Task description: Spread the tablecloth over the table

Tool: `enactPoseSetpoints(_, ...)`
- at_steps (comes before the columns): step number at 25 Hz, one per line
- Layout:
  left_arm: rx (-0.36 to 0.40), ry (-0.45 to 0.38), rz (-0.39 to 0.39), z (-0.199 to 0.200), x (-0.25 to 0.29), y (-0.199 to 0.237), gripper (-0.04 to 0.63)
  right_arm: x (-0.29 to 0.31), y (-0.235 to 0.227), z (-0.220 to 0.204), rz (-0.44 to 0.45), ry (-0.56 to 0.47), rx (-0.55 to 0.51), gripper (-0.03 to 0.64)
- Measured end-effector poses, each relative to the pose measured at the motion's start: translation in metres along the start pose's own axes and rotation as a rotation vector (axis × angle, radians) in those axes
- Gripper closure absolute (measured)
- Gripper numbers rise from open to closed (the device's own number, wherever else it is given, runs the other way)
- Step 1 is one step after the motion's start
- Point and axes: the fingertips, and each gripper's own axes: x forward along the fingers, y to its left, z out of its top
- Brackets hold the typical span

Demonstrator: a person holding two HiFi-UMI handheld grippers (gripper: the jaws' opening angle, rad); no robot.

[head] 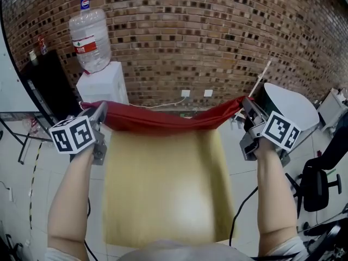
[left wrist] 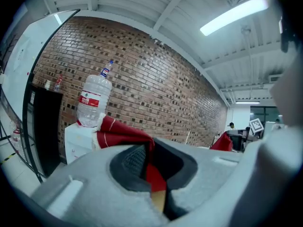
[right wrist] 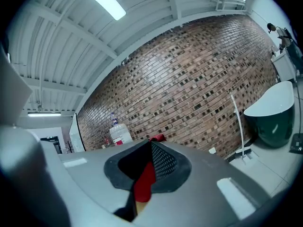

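The tablecloth's red edge (head: 163,119) is stretched between my two grippers and sags a little in the middle, in front of the brick wall. Below it a pale yellow sheet (head: 163,184), blurred, runs back toward me between my forearms; it looks like the cloth's other face, and no table shows under it. My left gripper (head: 100,112) is shut on the cloth's left corner, whose red bunch (left wrist: 118,132) sticks out past the jaws (left wrist: 150,156). My right gripper (head: 246,105) is shut on the right corner, with red fabric (right wrist: 144,183) pinched between the pads (right wrist: 149,162).
A white water dispenser (head: 102,88) with a large bottle (head: 89,37) stands against the brick wall at the back left, beside a black cabinet (head: 49,86). A white-topped round stand (head: 291,105) and a black office chair (head: 318,184) are on the right. Cables lie on the tiled floor.
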Motion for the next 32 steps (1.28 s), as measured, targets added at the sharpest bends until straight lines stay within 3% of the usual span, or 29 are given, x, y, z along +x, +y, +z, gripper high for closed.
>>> enactPoseSetpoints(8, -0.015, 0.04, 0.001, -0.048, -0.095, -0.023, 0.588, -0.099, 0.023, -0.041, -0.061, 0.017, 0.013, 0.614)
enactPoseSetpoints(15, -0.041, 0.124, 0.009, -0.132, -0.182, -0.058, 0.588, -0.202, 0.018, -0.126, -0.162, 0.088, 0.086, 0.614)
enactPoseSetpoints(21, 0.009, 0.206, 0.007, -0.195, -0.238, -0.081, 0.588, -0.265, 0.019, -0.188, -0.218, 0.149, 0.131, 0.614)
enactPoseSetpoints(32, -0.099, 0.266, 0.079, -0.279, -0.302, -0.081, 0.588, -0.335, 0.015, -0.259, -0.254, 0.265, 0.154, 0.614)
